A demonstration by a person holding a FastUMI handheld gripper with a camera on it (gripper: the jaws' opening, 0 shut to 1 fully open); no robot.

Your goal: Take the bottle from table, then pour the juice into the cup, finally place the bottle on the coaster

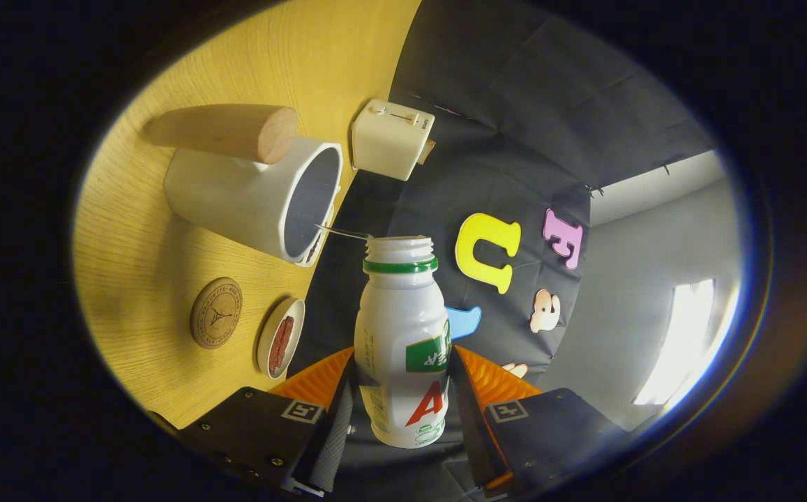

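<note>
While tipped sideways toward the cup (257, 192), clamped the bottle (403, 341) between both fingers of the gripper (402, 401), pressing on its lower body from either side. Showed the bottle uncapped, green ring under the threaded mouth, mouth just beside the cup's rim. Caught a thin pale stream running from the mouth across to that rim. Held the white cup with its wooden handle (225, 131) against the yellow wooden table (138, 279). Placed the round coaster (215, 312) near the cup, apart from the bottle, with a small white dish (281, 338) of something reddish just beside it. Set a cream boxy appliance (390, 138) beyond the cup at the table's edge.
</note>
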